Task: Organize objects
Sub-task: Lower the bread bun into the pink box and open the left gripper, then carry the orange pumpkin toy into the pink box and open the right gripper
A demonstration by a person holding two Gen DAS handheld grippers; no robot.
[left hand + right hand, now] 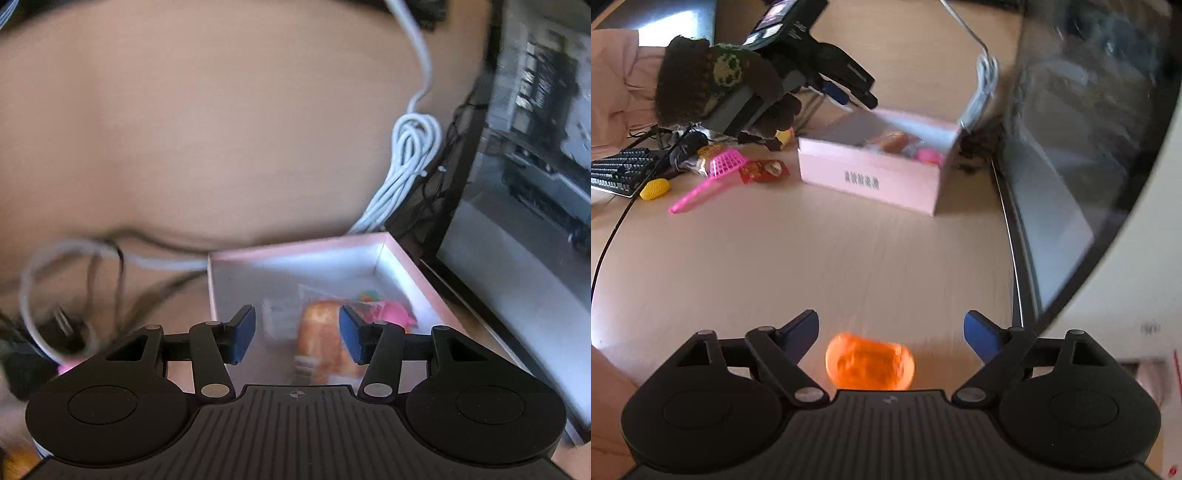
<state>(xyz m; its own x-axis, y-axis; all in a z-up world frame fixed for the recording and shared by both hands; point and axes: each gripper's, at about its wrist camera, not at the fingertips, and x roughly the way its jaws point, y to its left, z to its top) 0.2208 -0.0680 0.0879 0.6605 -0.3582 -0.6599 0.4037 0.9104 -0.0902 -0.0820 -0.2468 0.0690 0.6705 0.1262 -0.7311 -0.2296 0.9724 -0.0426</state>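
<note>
Right wrist view: my right gripper point(890, 332) is hovering jaws wide over the orange fruit point(870, 366), lying crosswise between them, pink box point(871, 177) ahead; left gripper point(297, 334) is hanging open, empty, above it.

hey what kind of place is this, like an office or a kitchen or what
Most likely a home or office computer desk: a black keyboard at the left, a large dark monitor along the right, and bundled white cable on the wooden desktop.

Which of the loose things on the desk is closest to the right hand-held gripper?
The orange ball, lying between the open right hand-held gripper; the pink scoop and yellow ball lie far off by the keyboard.
</note>
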